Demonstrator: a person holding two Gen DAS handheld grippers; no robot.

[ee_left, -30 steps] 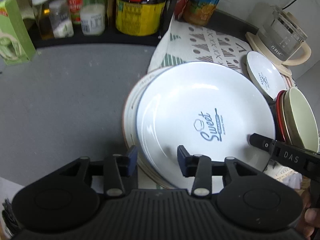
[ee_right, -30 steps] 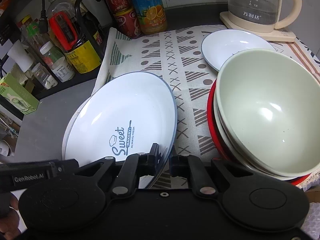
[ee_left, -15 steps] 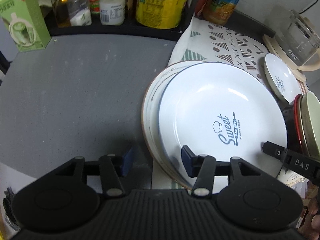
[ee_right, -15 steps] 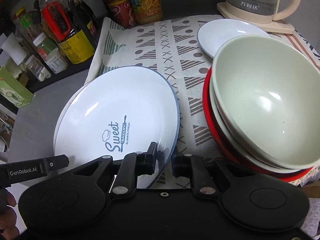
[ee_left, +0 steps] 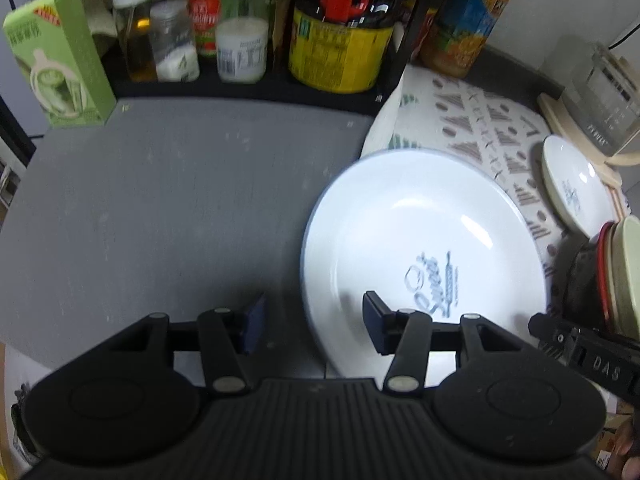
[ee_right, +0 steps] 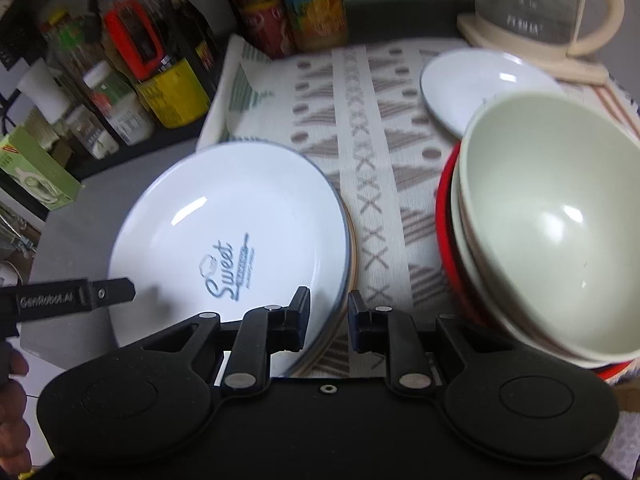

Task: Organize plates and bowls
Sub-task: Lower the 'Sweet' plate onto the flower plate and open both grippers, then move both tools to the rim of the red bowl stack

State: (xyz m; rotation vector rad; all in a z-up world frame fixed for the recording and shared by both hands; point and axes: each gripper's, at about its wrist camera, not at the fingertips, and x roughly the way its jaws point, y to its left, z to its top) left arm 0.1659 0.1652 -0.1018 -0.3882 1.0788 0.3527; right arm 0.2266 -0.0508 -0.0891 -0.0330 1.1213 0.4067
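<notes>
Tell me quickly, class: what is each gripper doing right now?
Left gripper: open, holding nothing.
Right gripper: jaws opening, the plate rim between them, pads off it.

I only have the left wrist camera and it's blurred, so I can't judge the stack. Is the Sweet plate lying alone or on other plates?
Observer: On others. The right wrist view shows a tan-rimmed plate peeking out under the Sweet plate.
Operator: Are the right tongs gripping it?
Observer: No. The right tongs are opening. The stack's rim sits between the jaws, and neither pad seems to press on it.
Operator: And the bowls at my right edge?
Observer: They are nested. A pale green bowl sits on top, and a red bowl is the lowest one that shows.
</notes>
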